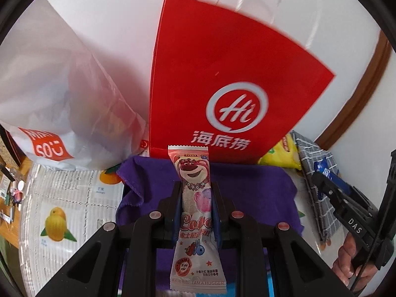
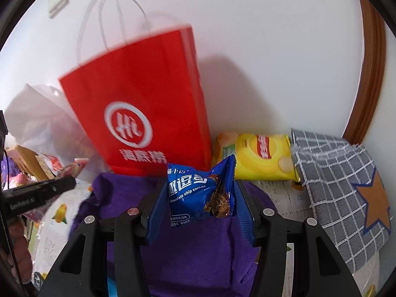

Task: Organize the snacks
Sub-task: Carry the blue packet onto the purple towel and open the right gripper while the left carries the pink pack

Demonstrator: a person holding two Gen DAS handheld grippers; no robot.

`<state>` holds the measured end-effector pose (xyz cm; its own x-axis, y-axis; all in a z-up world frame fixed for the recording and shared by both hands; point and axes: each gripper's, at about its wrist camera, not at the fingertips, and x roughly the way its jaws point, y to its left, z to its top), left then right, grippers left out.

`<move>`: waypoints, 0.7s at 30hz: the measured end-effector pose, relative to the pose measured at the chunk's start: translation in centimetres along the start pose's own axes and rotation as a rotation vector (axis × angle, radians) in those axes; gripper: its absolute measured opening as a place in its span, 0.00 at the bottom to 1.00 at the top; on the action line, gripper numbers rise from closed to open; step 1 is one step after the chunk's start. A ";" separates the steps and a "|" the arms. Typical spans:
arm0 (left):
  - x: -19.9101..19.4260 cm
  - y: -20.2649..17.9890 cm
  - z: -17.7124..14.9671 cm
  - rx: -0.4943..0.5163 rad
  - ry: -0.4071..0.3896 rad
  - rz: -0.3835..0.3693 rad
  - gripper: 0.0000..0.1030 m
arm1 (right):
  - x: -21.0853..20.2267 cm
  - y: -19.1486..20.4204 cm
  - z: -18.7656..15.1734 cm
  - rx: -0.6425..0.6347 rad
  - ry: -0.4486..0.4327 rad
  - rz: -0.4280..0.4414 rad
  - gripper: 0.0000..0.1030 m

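Judging by their thin crinkly film, the pink snack bar [image 1: 195, 198], clamped mid-length in the left hand-held gripper [image 1: 195, 198], and the blue cookie pack [image 2: 198, 193], pinched in the right hand-held gripper [image 2: 198, 198], are deemed light, slippery, crushable.

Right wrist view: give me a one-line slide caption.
Right gripper shut on a blue chocolate chip cookie pack above a purple cloth, facing a red paper bag.

Red paper bag [image 2: 138, 94] looking matt; cookie pack [image 2: 198, 193] and pink wrapper [image 1: 195, 198] showing glossy plastic; purple cloth [image 2: 198, 252] looking soft, fuzzy.
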<state>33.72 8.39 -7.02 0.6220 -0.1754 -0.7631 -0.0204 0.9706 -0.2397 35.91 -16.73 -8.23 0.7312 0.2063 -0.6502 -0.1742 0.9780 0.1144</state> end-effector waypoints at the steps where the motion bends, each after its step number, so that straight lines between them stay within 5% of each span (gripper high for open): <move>1: 0.7 0.3 -0.1 -0.003 0.010 0.004 0.19 | 0.9 -0.4 -0.3 0.015 0.012 -0.010 0.51; 8: 5.6 2.8 -1.3 -0.054 0.130 0.013 0.19 | 5.7 -0.9 -1.7 -0.002 0.104 -0.052 0.48; 21: 7.9 4.0 -1.8 -0.076 0.209 0.036 0.19 | 10.0 -0.7 -4.2 -0.019 0.242 -0.026 0.49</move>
<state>37.09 10.58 -15.08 0.4444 -0.1790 -0.8777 -0.1033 0.9631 -0.2487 40.60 -15.49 -18.01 0.5563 0.1655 -0.8143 -0.1714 0.9817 0.0825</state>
